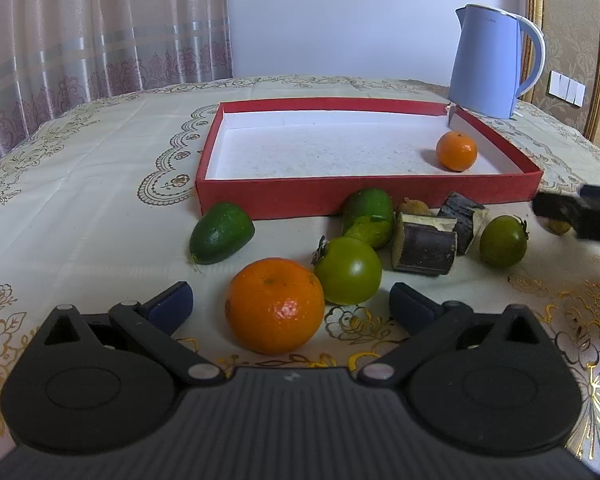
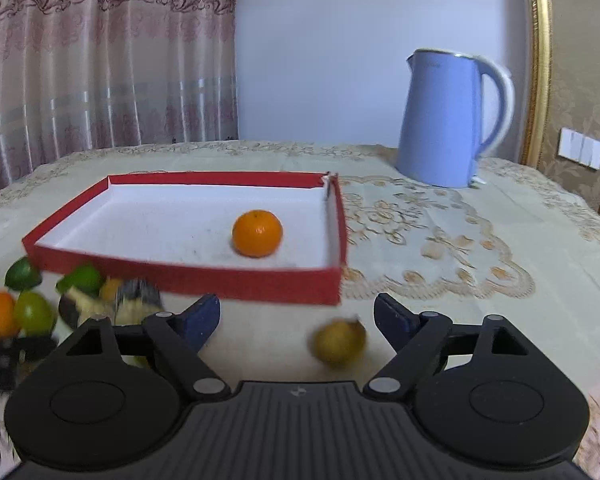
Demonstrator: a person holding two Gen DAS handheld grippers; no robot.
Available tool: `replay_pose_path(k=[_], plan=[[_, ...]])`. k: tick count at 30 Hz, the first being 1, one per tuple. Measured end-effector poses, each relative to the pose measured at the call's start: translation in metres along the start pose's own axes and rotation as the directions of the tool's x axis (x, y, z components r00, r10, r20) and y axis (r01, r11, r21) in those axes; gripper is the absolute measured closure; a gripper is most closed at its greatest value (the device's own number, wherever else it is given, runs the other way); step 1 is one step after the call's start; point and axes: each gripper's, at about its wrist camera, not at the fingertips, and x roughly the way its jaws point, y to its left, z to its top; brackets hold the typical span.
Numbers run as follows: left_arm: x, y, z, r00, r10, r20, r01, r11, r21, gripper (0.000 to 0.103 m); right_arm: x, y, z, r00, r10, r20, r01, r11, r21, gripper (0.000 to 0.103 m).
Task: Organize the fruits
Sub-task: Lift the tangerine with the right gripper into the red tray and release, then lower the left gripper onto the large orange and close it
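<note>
A red box (image 1: 364, 196) (image 2: 188, 278) with a white floor holds one small orange (image 1: 456, 150) (image 2: 257, 233) near its right wall. In front of the box lie an avocado (image 1: 221, 233), a green and yellow fruit (image 1: 370, 217), two green tomatoes (image 1: 348, 271) (image 1: 503, 241), two dark sugarcane pieces (image 1: 424, 242) and a large orange (image 1: 275, 305). My left gripper (image 1: 291, 300) stands open around the large orange, pads apart from it. My right gripper (image 2: 297, 314) is open with a small yellow-brown fruit (image 2: 339, 343) lying between its fingers, untouched; it shows as a dark shape (image 1: 580, 216) at the right edge of the left wrist view.
A light blue kettle (image 1: 494, 62) (image 2: 448, 118) stands behind the box's right corner. The table wears a cream patterned cloth (image 1: 80, 184). Curtains hang behind on the left, and a gold-framed panel is on the right.
</note>
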Motion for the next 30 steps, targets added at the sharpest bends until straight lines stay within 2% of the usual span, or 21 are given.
replay_pose_path(k=[4, 8, 11, 16, 25, 30], plan=[[-0.001, 0.001, -0.001, 1.0, -0.006, 0.004, 0.006, 1.0, -0.001, 0.0, -0.011, -0.002, -0.008, 1.0, 0.022, 0.019, -0.022, 1.0, 0.0, 0.016], [-0.001, 0.001, -0.001, 1.0, -0.011, 0.008, 0.011, 1.0, 0.003, 0.0, -0.007, -0.002, -0.009, 1.0, 0.028, -0.008, -0.028, 1.0, 0.004, 0.015], [-0.001, 0.001, -0.001, 1.0, -0.014, 0.009, 0.014, 1.0, 0.009, 0.0, -0.001, -0.003, -0.011, 0.998, 0.011, -0.065, -0.012, 1.0, -0.003, 0.015], [-0.001, 0.003, 0.0, 1.0, -0.021, 0.011, 0.021, 1.0, 0.004, 0.0, 0.007, -0.006, -0.016, 0.99, 0.033, -0.137, -0.032, 0.999, 0.01, 0.015], [-0.004, -0.003, -0.002, 1.0, -0.008, 0.029, 0.007, 0.999, 0.043, 0.0, 0.009, -0.007, -0.019, 0.986, 0.06, -0.158, -0.059, 0.998, 0.015, 0.008], [-0.01, -0.009, -0.005, 0.998, 0.0, 0.063, -0.005, 0.997, 0.078, 0.01, 0.009, -0.008, -0.018, 0.985, 0.07, -0.159, -0.068, 0.997, 0.022, 0.006]])
